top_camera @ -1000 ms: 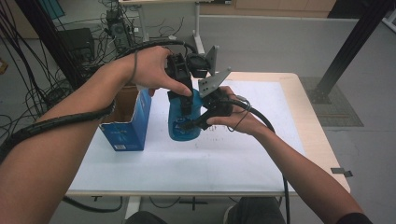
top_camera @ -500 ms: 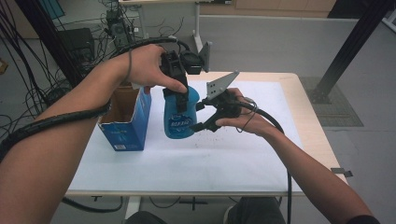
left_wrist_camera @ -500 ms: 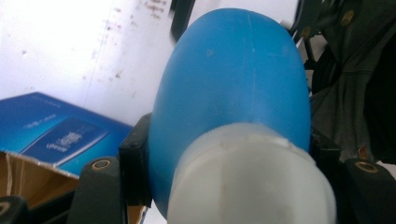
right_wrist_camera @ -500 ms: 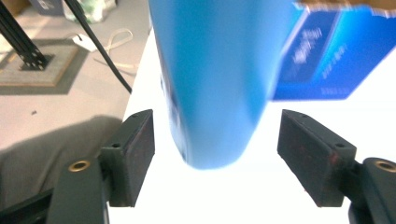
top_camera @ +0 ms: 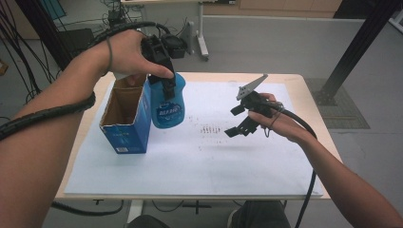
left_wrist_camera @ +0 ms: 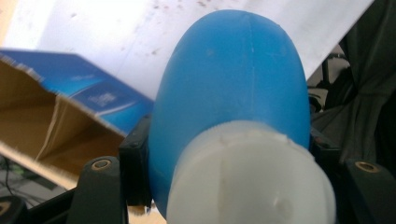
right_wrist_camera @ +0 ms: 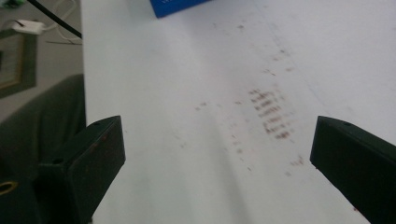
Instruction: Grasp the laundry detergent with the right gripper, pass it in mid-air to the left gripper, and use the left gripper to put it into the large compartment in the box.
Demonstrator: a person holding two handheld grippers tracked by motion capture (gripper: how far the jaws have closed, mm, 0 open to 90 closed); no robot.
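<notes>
Since a moment ago, the right gripper (top_camera: 239,121) has let go of the blue bottle (top_camera: 167,103) and pulled away right, its jaws just opening, empty. Left gripper (top_camera: 164,80) clamps the bottle's neck, apparently beside the open box (top_camera: 127,118).

Open box (top_camera: 126,118) and blue bottle (top_camera: 167,102) block table's left; white sheet (top_camera: 237,161) bare centre, front, right.

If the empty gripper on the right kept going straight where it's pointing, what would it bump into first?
Probably the white sheet on the table, near the brown smudges. The right gripper, jaws open, has nothing between it and that sheet.
</notes>
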